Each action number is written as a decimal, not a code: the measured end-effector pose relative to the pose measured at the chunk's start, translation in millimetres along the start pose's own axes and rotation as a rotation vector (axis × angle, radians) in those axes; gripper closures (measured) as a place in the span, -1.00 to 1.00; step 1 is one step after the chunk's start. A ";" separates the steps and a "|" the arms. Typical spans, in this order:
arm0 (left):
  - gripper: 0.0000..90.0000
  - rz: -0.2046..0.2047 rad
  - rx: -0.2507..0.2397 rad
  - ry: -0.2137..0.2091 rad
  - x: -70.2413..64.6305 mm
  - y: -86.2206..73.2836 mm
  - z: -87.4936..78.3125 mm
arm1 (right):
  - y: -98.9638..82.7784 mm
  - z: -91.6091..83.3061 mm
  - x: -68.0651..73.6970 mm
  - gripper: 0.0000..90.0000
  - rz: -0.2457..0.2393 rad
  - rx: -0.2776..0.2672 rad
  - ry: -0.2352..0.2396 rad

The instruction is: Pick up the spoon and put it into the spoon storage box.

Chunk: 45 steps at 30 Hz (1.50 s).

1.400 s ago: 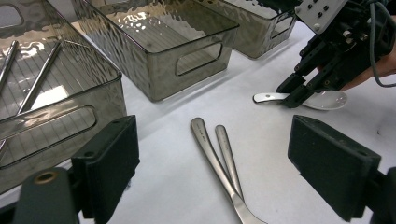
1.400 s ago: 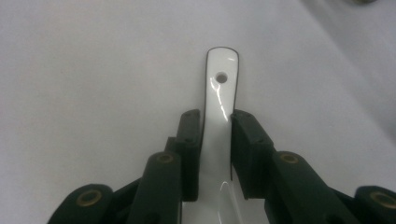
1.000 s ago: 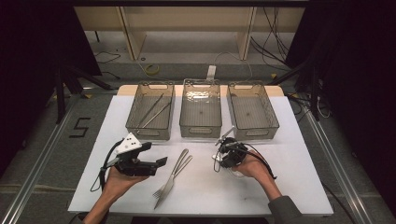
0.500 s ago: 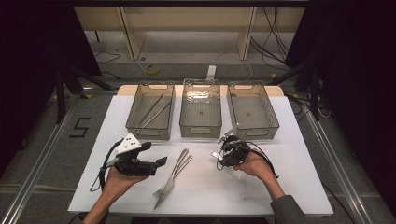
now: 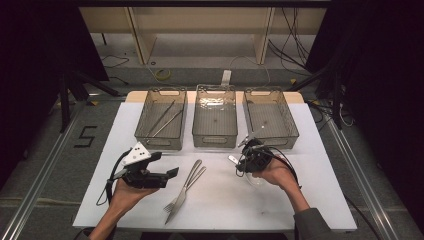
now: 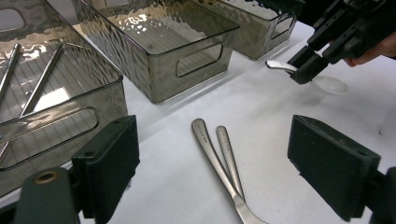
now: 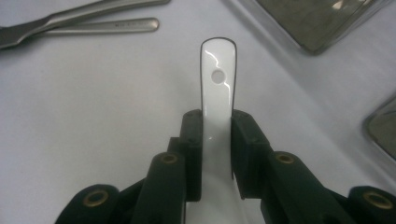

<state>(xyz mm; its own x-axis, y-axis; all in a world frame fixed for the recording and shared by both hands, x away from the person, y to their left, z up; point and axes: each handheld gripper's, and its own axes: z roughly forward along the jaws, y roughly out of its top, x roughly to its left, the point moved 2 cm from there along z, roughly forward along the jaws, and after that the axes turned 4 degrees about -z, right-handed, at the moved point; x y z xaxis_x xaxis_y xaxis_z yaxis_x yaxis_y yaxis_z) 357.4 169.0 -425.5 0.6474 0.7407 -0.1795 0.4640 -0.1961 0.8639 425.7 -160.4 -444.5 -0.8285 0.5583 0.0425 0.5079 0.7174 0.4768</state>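
The right tongs [image 7: 217, 140] are clamped on the handle of a white spoon [image 7: 217, 79], near the counter's right half, just in front of the right-hand bin [image 5: 270, 117]. The handle runs straight out along the tongs' own axis. In the left gripper view the bowl of the spoon [image 6: 329, 84] sits at or just above the counter; the right gripper view hides it. The bin lies just beyond, toward the far edge, nearest this hand. The left tongs [image 6: 224, 163] stand open and empty over a fork and knife [image 5: 185, 190] near the front edge.
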 end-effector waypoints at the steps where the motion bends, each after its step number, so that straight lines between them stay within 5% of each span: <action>1: -0.64 0.001 -0.004 0.001 0.1 0.1 -0.1 | 1.0 -2.2 -1.0 0.69 -0.002 -0.005 -0.002; 10: -0.65 -0.001 -0.012 -0.002 0.4 0.2 -0.1 | 19.7 -19.6 -15.0 0.70 0.031 -0.102 -0.013; 21: -0.65 -0.004 -0.017 -0.004 0.6 0.4 -0.4 | 65.6 -33.1 -32.6 0.70 0.055 -0.205 -0.038; 45: -0.65 -0.004 -0.018 -0.010 -0.1 0.3 -0.4 | 128.8 -29.0 -59.9 0.69 0.130 -0.262 -0.102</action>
<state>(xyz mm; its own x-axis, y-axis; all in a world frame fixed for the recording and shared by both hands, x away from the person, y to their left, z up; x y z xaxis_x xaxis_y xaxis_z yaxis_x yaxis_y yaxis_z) 357.3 169.1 -425.0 0.6518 0.7349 -0.1873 0.4552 -0.1817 0.8716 533.9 -113.5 -360.2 -0.7262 0.6866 0.0362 0.5189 0.5128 0.6840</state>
